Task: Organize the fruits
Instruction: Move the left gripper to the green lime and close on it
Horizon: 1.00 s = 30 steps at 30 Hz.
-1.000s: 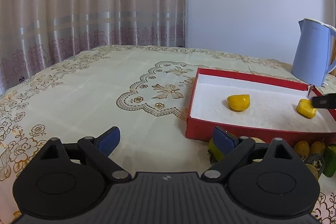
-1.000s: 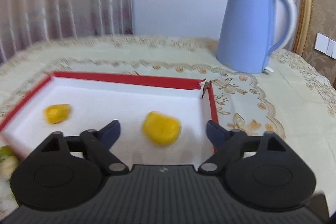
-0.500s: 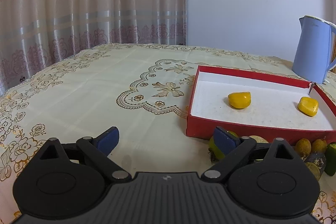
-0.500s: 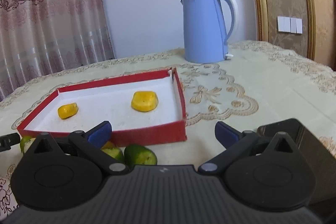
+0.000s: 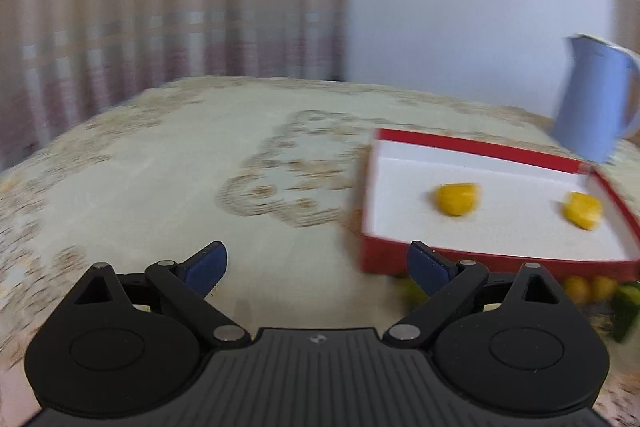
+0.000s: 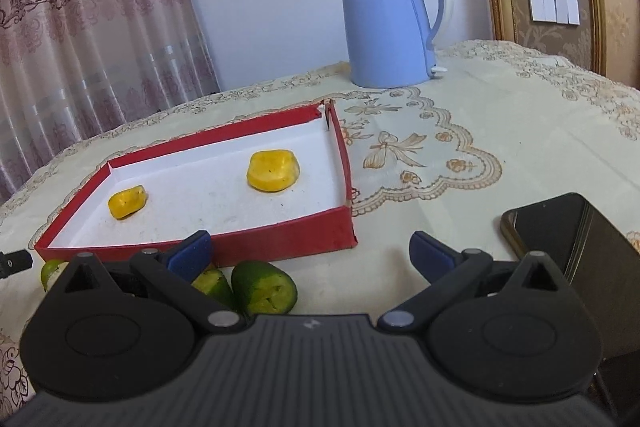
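Through your left wrist camera, blurred, the left gripper (image 5: 316,261) stood wide open and empty. Two yellow fruits (image 5: 458,199) lay in the red tray (image 5: 472,146); more fruit (image 5: 592,287) waited just outside its near wall, so I'd judge you early in the job.

Your right wrist camera showed the right gripper (image 6: 310,251) equally spread, gripping nothing, with a green fruit (image 6: 264,287) just ahead. A blue kettle (image 6: 384,19), a phone (image 6: 560,227), an embroidered tablecloth (image 6: 500,99) and curtains (image 6: 80,27) surrounded you.
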Tool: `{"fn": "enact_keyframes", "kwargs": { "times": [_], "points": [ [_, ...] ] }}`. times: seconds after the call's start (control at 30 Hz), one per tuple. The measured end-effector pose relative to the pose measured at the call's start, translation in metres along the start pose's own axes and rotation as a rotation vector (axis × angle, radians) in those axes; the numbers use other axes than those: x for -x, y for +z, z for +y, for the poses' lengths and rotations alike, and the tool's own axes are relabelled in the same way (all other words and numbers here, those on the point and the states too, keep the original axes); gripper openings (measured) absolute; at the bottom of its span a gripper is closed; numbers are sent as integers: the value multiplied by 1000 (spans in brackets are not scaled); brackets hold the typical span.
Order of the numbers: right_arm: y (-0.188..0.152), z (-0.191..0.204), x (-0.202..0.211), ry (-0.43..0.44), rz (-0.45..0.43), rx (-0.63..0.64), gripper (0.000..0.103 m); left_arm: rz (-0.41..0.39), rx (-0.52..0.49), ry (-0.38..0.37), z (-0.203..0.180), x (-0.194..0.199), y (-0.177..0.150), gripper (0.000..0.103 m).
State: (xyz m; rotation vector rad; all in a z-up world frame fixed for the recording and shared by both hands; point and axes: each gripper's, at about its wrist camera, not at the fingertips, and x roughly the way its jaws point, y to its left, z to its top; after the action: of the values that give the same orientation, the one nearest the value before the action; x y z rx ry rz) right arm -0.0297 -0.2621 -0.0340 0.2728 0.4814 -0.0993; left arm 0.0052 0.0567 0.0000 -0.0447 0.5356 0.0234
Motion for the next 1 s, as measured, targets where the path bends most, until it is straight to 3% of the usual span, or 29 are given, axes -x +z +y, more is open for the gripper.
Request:
{"fn": "enact_keyframes", "kwargs": {
  "times": [0.07,0.13,0.43,0.67,0.83,1.0],
  "points": [
    [0,-2,-1,-4,7,-15,103,27,-43,-82,-7,-3,2,97],
    [0,-5,-2,-4,9,-31,103,58,-82,-113,-14,-10,3,97],
    [0,-10,-4,2,22,-59,103,72,-30,-69,5,-14,7,100],
    [0,-12,-4,13,20,-76,103,83,16,59,50,-4,5,100],
    [0,-13,-3,19,20,-79,103,71,62,-3,66,1,5,100],
    [0,-11,-1,34,8,-67,103,14,-76,-29,33,3,-1,100]
  ]
}}
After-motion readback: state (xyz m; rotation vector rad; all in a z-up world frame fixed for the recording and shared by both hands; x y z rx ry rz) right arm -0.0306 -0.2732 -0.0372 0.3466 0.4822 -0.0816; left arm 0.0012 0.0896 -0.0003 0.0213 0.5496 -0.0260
